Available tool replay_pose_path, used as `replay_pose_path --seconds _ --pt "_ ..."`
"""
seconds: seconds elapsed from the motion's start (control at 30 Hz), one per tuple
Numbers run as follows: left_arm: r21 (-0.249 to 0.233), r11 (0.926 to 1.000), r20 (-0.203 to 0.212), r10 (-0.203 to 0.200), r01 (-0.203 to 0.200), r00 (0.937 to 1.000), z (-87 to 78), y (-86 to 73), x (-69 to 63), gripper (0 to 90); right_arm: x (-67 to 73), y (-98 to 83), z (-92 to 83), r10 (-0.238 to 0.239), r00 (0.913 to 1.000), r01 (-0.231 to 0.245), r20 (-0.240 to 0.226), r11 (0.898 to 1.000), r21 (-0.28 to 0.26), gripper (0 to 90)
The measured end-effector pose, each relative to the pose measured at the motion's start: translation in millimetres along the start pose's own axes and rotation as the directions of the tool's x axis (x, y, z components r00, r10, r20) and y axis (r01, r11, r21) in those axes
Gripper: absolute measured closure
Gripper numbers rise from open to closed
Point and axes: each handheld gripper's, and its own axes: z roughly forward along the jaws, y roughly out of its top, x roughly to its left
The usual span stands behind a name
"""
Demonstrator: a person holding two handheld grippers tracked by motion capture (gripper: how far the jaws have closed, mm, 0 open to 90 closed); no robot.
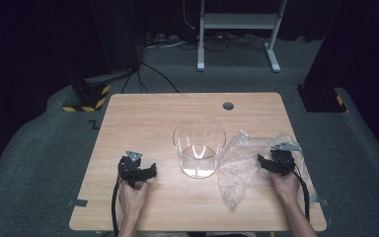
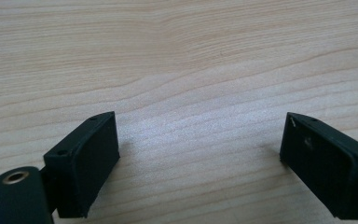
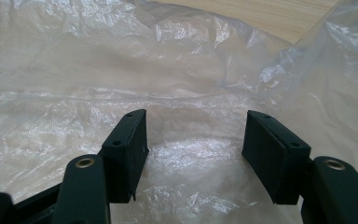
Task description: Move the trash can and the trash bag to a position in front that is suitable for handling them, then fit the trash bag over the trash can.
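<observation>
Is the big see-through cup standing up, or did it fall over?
Standing up. In the high view the clear cup sits on its base on the table, with its round mouth facing up. It looks empty.

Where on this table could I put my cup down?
The far strip of the table beyond the glass container is bare, as is the left edge beside the left gripper. The right side is crowded: the plastic bag sprawls under the right gripper.

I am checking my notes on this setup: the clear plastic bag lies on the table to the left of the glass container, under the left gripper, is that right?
Not quite. In the high view the clear plastic bag lies to the right of the glass container, under the right gripper. The left gripper rests over bare table.
</observation>
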Motion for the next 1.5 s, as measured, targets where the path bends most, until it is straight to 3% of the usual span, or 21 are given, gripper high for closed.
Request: replay_pose_path --seconds 0.47,0.73,1.0,1.23,1.5 --pt "0.005 1.0000 0.007 0.007 -0.007 0.9999 2.7 2.7 0.5 9.5 2.5 0.3 0.6 0.013 0.9999 -0.013 0.010 1.000 0.002 37.1" --pt "-0.002 0.9989 0.043 0.046 -0.046 0.9980 7.2 7.3 2.4 12.1 3.0 2.9 0.3 0.011 0.9999 -0.011 0.000 1.000 0.027 35.2" --pt "-0.002 0.9988 0.047 0.049 -0.049 0.9977 7.8 7.9 2.6 12.1 5.2 3.5 -1.8 0.020 0.9997 -0.020 -0.012 1.000 0.020 32.3" --pt "-0.002 0.9989 0.045 0.047 -0.047 0.9978 7.5 7.5 2.2 12.6 11.7 9.1 -8.8 0.014 0.9988 -0.014 -0.048 1.000 -0.008 27.3" --pt "-0.003 0.9990 0.044 0.046 -0.045 0.9980 7.1 7.1 2.0 13.1 29.2 30.7 -13.5 -0.004 0.9939 -0.003 -0.110 0.998 -0.056 25.5"
